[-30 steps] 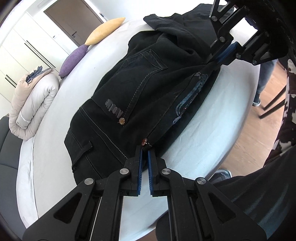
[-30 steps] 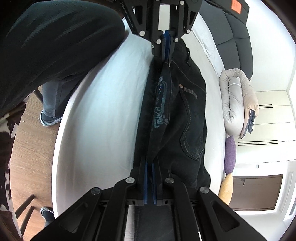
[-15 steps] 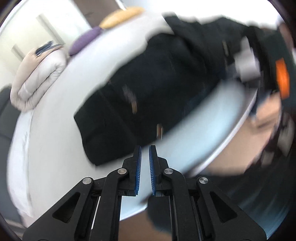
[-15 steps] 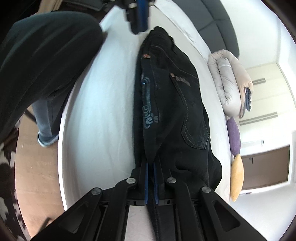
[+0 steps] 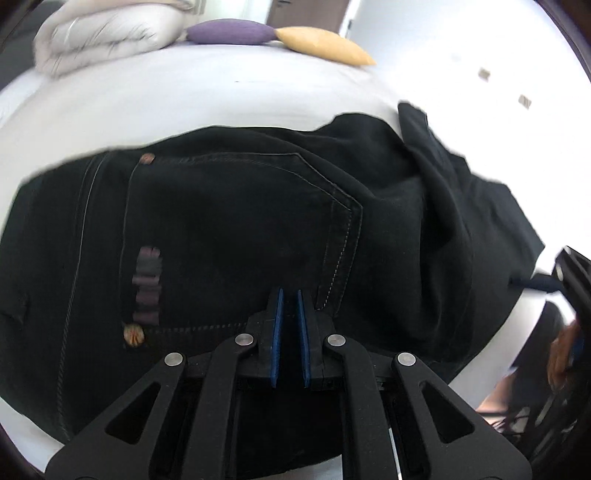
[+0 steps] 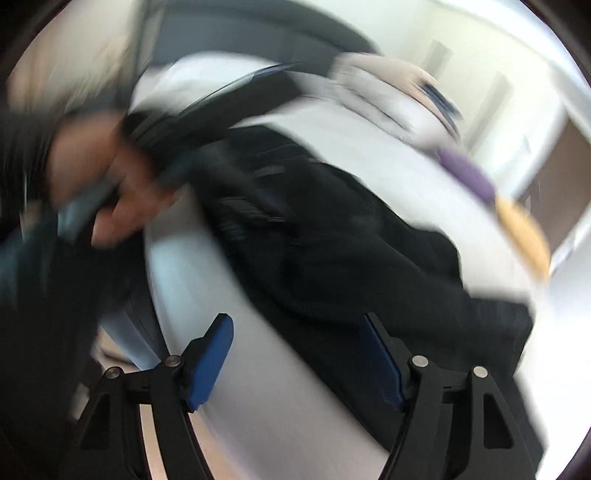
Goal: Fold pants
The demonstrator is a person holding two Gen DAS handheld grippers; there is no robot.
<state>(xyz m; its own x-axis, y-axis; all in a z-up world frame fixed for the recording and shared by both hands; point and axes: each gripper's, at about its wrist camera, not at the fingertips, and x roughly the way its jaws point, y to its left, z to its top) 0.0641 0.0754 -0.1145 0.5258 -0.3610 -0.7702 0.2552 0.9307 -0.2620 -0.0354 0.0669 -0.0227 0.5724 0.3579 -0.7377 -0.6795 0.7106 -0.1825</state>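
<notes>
Black jeans [image 5: 240, 221] lie folded lengthwise on the white bed [image 5: 184, 99], back pocket and copper rivets up. My left gripper [image 5: 290, 295] hovers over the pocket's lower edge with its blue pads nearly together and nothing between them. In the blurred right wrist view the jeans [image 6: 351, 229] run diagonally across the bed. My right gripper [image 6: 299, 332] is open wide and empty, just in front of the jeans' near edge. The right gripper also shows at the right edge of the left wrist view [image 5: 565, 273].
A rolled beige duvet [image 5: 107, 37], a purple cushion [image 5: 229, 31] and a yellow cushion [image 5: 321, 44] lie along the bed's far side. The person's hand and arm [image 6: 110, 184] show blurred at left in the right wrist view. Wooden floor lies beyond the bed's edge.
Both grippers let go of the jeans. My left gripper swung over the back pocket. My right gripper opened wide and swung away fast, and its view is blurred.
</notes>
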